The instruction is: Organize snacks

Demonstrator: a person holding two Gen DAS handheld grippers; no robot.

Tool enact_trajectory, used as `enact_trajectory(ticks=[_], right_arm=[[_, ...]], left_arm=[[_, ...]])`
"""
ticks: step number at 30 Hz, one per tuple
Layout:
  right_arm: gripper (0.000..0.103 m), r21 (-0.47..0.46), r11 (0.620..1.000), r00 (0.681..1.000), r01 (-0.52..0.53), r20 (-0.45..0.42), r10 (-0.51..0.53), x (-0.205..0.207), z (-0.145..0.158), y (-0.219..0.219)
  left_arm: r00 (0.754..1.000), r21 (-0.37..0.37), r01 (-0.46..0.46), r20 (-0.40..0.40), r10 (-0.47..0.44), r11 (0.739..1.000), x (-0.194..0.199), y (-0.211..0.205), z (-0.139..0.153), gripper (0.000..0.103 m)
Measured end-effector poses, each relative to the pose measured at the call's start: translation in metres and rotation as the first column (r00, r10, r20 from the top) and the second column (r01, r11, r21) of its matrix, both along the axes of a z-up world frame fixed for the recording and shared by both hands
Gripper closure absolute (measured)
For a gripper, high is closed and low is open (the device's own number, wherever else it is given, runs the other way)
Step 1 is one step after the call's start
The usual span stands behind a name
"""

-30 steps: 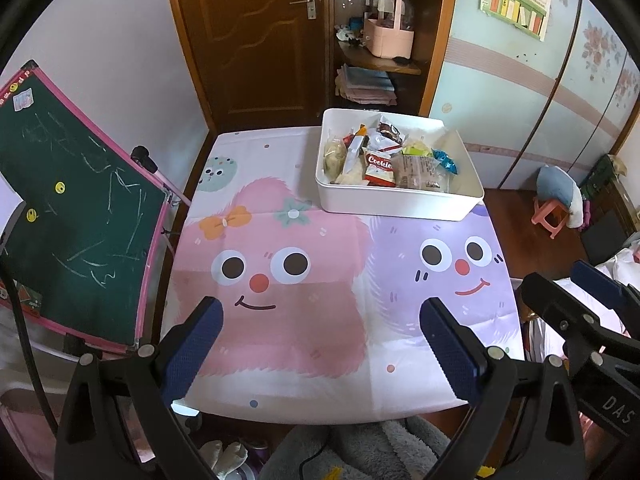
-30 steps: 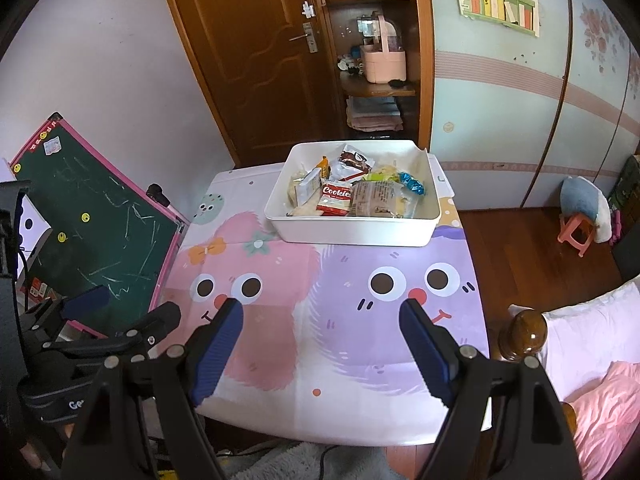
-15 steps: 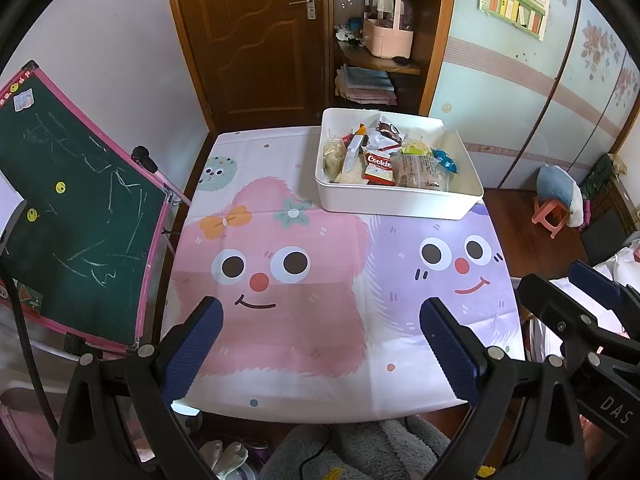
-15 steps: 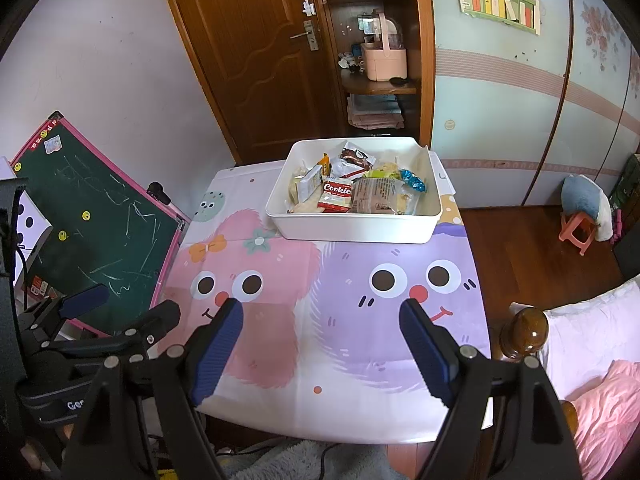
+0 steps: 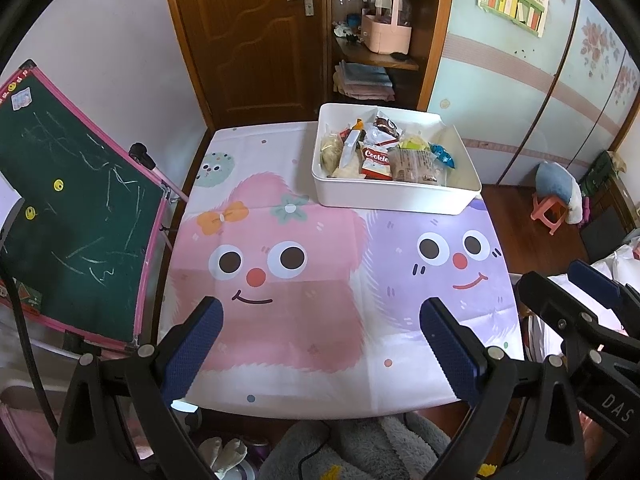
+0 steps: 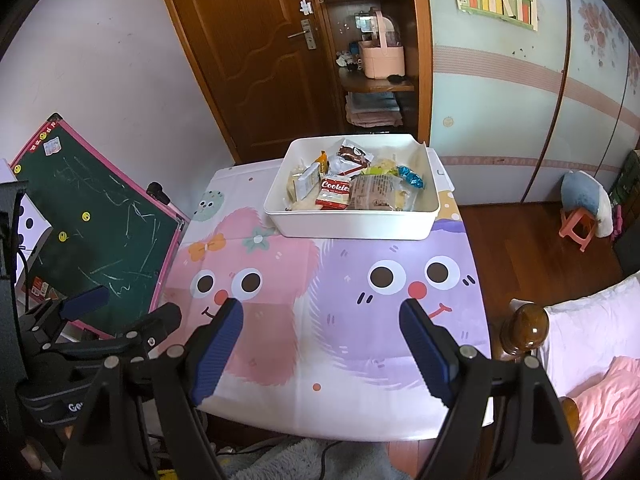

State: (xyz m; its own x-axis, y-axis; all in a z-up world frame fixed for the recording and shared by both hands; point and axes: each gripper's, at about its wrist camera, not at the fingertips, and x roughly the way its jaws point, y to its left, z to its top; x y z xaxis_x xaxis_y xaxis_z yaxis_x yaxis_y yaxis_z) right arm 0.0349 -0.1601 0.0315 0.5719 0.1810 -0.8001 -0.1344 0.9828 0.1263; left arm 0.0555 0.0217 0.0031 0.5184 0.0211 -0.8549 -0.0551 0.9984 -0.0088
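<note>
A white bin (image 5: 394, 200) (image 6: 352, 226) sits at the far side of the table, filled with several snack packets, among them a red Cookie pack (image 5: 377, 159) (image 6: 334, 191) and a brown wrapped bar (image 6: 374, 194). My left gripper (image 5: 320, 330) hovers open over the near edge of the cartoon tablecloth, nothing between its blue pads. My right gripper (image 6: 322, 330) is open too, above the near side of the cloth and well short of the bin. Each gripper shows at the edge of the other's view.
A green chalkboard (image 5: 68, 208) leans beside the table's left edge. A bed with a wooden post (image 6: 528, 326) stands at the right. Behind the table are a brown door (image 6: 248, 48) and shelves holding a pink basket (image 5: 386, 30). The cloth (image 6: 328, 304) in front of the bin is bare.
</note>
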Motion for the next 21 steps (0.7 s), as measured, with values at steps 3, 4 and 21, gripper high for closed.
enact_trajectory(ticks=[3,4,21], right_arm=[[0.022,0.000,1.000,1.000,0.001,0.001,-0.001,0.0001,0.0000,0.0000],[0.022,0.001,1.000,1.000,0.000,0.002,0.000,0.0001,0.0001,-0.0002],[0.022,0.004,1.000,1.000,0.002,0.000,-0.002,-0.0005,-0.0008,-0.0028]], left_arm=[[1.000,0.000,0.001,-0.001,-0.001,1.000,-0.0009,-0.0002,-0.0004,0.005],[1.000,0.000,0.002,0.000,-0.002,1.000,-0.0003,-0.0001,-0.0004,0.005],[1.000,0.001,0.002,-0.002,-0.002,1.000,0.0001,-0.0023,-0.0011,0.005]])
